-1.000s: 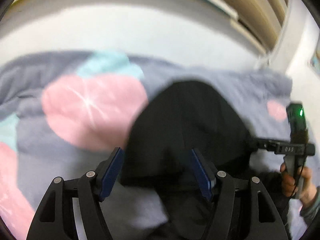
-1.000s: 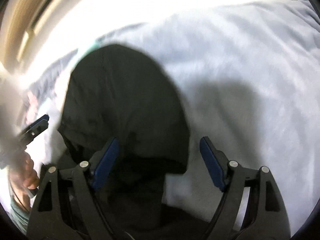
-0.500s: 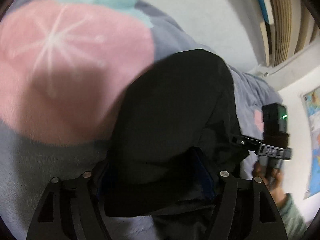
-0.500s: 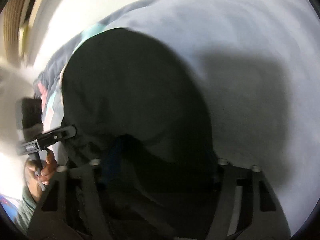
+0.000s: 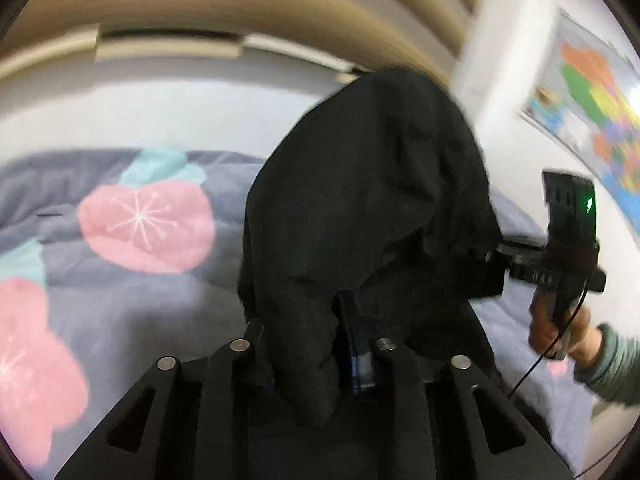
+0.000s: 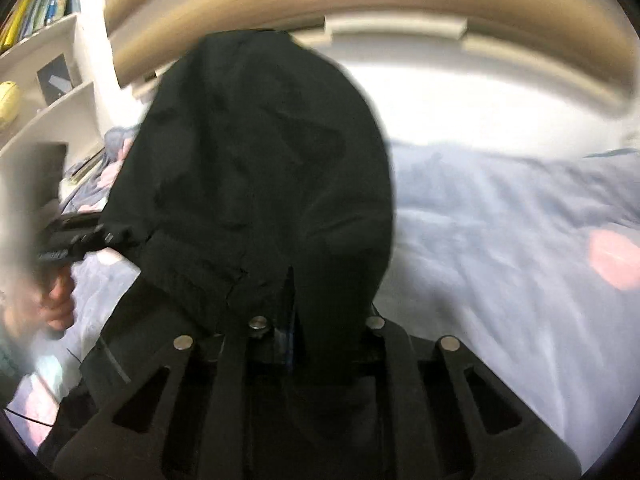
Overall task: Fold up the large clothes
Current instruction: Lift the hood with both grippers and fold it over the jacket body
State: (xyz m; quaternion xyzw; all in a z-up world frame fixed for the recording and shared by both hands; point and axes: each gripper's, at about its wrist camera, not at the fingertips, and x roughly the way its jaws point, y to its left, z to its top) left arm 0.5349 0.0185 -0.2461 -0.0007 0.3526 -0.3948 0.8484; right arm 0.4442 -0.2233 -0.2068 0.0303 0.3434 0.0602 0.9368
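Observation:
A black garment hangs lifted above the bed, held by both grippers. My left gripper is shut on a bunch of its fabric, which drapes over the fingers. My right gripper is shut on another part of the same garment. In the left wrist view the right gripper reaches in from the right, gripping the cloth. In the right wrist view the left gripper shows at the left, blurred. The fingertips of both are hidden by cloth.
A grey blanket with pink and teal patches covers the bed below. A wooden headboard and white wall lie behind. A colourful map hangs at right. White shelves with books stand at left in the right wrist view.
Both grippers closed on the black garment and lifted it off the blanket. The views tilted up from the bed toward the headboard and wall.

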